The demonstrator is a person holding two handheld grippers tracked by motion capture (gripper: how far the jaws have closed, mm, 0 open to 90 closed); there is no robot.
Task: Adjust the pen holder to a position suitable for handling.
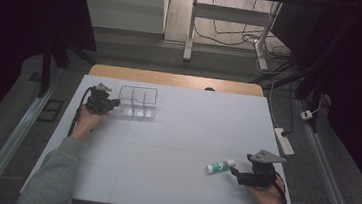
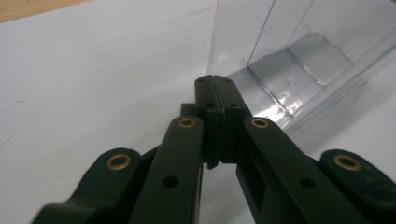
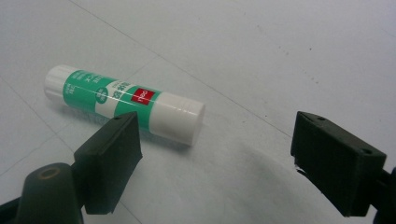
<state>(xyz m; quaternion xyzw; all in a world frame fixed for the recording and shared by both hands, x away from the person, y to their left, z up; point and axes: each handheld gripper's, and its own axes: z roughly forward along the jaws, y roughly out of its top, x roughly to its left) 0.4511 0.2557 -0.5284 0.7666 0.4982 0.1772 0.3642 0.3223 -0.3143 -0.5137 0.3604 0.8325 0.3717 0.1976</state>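
The glue stick (image 3: pixel 123 103) is lying flat on the tabletop (image 1: pixel 164 145), just in front of the right tongs (image 3: pixel 219 154), which are released and waiting. The left tongs (image 2: pixel 215 88) are clenched on nothing, sitting by the clear box (image 1: pixel 138 102). Next, I think, the right tongs need closing around the stick.

Grey sleeve (image 1: pixel 54 175); black claws with brass rivets.

Just ahead of my right jaws lies a glue stick (image 3: pixel 125 103); its green-and-white label carries a small red patch reading "deli". The other print there is too small to read.
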